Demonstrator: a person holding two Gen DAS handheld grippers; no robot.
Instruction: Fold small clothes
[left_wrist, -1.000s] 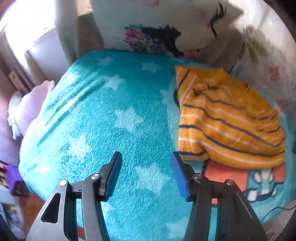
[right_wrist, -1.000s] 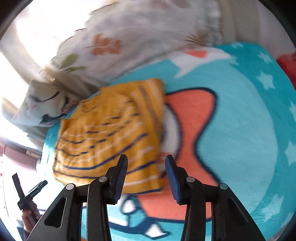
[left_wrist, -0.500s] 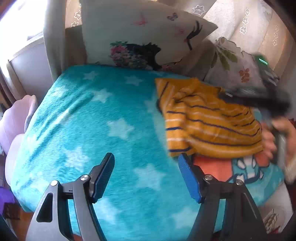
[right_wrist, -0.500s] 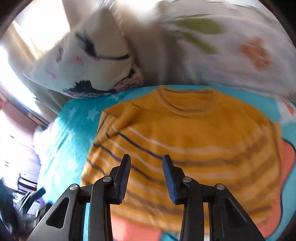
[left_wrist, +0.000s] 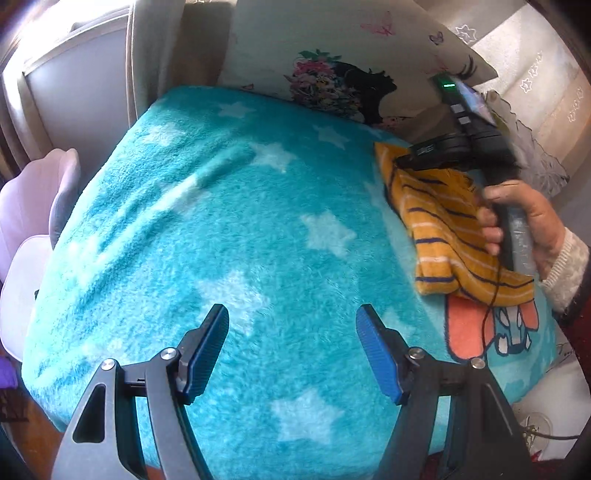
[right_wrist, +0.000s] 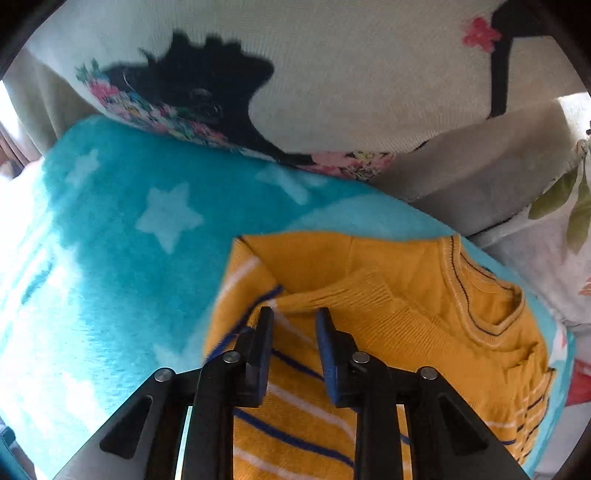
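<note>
While my right gripper (right_wrist: 293, 321) hovers over the striped yellow sweater (right_wrist: 388, 325), its jaws have just been closing, gripping nothing. My left gripper (left_wrist: 291, 328) gapes wide over the turquoise star blanket (left_wrist: 207, 229), empty.

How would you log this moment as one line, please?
left tongs: open over blanket | right tongs: closing, above sweater, nothing gripped | sweater: part-folded

What I can't make out

My right gripper (left_wrist: 402, 162) covers the sweater's (left_wrist: 443, 236) collar end in my left view, its fingertips blurred. In my right view my own fingers (right_wrist: 264, 343) hide the striped knit beneath; whether they touch it, I can't tell. The pillow (right_wrist: 332, 74) is cropped.
</note>
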